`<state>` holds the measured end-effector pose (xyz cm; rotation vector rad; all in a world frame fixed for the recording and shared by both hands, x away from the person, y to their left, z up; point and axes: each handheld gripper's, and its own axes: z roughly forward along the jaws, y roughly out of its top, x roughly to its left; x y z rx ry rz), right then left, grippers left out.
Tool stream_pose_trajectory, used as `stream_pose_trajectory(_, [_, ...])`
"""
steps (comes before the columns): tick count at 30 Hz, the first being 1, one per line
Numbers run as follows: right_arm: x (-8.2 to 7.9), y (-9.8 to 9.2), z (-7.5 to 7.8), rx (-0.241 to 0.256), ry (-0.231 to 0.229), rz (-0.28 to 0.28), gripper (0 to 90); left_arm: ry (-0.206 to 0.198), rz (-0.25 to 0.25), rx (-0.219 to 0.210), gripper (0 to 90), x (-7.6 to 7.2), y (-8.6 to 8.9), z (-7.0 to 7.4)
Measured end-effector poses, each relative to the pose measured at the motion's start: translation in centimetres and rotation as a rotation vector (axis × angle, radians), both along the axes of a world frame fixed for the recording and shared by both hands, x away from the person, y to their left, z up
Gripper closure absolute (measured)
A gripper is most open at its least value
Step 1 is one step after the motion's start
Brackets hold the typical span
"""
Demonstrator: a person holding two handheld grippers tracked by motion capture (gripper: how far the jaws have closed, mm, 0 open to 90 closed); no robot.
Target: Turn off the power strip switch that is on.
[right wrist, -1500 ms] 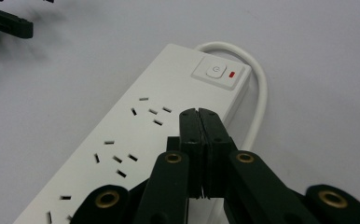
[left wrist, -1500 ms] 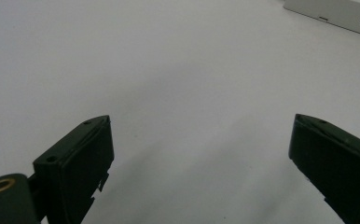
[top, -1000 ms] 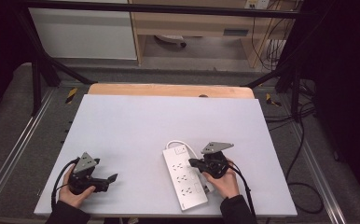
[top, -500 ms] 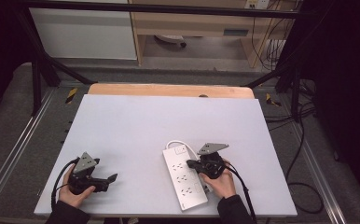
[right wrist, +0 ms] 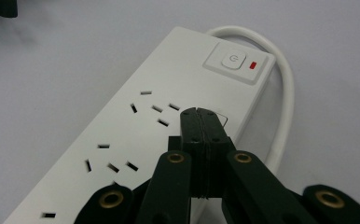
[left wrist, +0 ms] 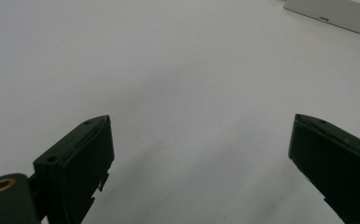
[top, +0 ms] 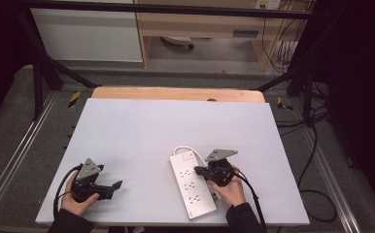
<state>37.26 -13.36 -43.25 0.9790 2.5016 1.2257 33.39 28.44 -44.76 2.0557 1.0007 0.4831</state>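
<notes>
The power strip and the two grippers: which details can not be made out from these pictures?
- Power strip: its near end is hidden by the right gripper in the right gripper view; whether the shut jaws touch it cannot be told.
- Its cable: the plug end cannot be made out in the high view.
- Power strip in the left gripper view: cut off by the top edge.
- Left gripper: too small in the high view to judge the jaw gap.
</notes>
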Motion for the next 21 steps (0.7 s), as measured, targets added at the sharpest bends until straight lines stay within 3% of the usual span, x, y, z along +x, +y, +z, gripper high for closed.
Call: stream_pose_trajectory(21, [-0.25,0.01,-0.24,-0.015,-0.013,0.012,90.0,0.0,0.002,-0.002,6.2,-0.03,-0.02,0.03])
